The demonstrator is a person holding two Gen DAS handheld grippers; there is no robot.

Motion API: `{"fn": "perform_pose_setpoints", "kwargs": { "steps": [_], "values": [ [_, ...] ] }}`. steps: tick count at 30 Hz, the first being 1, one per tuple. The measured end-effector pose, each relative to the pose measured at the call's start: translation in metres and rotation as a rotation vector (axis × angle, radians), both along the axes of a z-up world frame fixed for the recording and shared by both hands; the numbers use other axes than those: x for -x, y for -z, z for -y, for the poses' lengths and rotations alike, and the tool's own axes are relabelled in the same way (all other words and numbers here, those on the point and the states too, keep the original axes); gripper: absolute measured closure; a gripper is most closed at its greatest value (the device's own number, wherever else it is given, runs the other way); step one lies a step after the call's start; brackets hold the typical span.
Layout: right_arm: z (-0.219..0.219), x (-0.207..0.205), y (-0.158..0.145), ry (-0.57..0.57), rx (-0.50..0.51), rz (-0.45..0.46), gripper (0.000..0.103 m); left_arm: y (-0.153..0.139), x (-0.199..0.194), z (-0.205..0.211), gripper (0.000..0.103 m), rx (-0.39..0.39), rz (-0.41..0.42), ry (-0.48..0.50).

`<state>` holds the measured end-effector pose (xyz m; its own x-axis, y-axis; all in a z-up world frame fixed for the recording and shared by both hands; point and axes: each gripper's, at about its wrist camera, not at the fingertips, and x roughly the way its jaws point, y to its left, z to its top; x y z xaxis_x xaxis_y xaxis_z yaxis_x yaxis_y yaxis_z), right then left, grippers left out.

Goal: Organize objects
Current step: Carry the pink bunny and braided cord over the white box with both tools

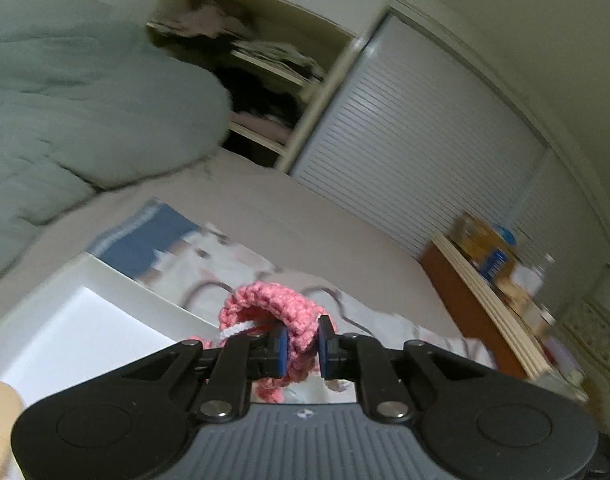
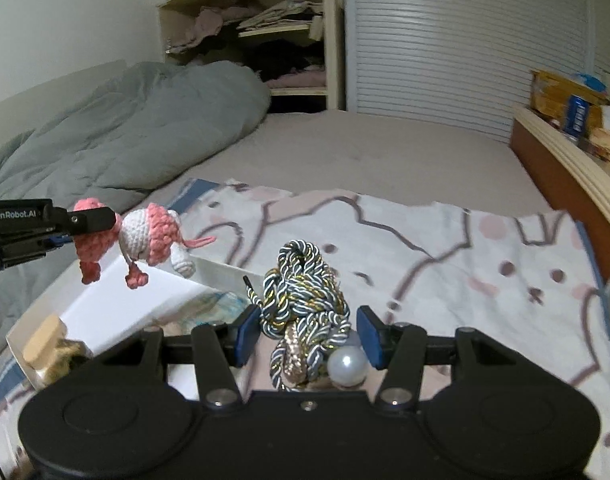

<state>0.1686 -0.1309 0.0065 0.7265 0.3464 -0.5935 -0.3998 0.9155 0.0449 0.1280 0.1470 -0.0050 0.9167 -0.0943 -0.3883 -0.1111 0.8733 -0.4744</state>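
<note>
Pink crochet toy [image 1: 273, 312] pinched; twisted cord knot [image 2: 305, 304] gripped.

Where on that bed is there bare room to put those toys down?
The plain sheet between the grey duvet and the wooden side ledge is bare, as is most of the patterned cloth. The white box corner is crowded.

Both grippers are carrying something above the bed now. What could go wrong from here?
1. The left gripper pinches the pink crochet doll only by one end; the body and legs dangle over the white box, so they may catch on its rim.
2. The right gripper holds a twisted cord bundle whose pearl bead and loose end hang outside the pads, so the bundle may slip or unravel.
</note>
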Motion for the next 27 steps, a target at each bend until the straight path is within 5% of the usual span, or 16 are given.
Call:
{"fn": "perform_pose_setpoints", "kwargs": {
  "steps": [9, 27],
  "values": [
    [-0.077, -0.015, 0.0, -0.059, -0.027, -0.012, 0.05, 0.002, 0.002, -0.049, 0.088, -0.011, -0.019, -0.118],
    [-0.175, -0.044, 0.043, 0.014, -0.119, -0.191, 0.05, 0.027, -0.013, -0.088, 0.088, -0.206, -0.137, -0.19]
  ]
}}
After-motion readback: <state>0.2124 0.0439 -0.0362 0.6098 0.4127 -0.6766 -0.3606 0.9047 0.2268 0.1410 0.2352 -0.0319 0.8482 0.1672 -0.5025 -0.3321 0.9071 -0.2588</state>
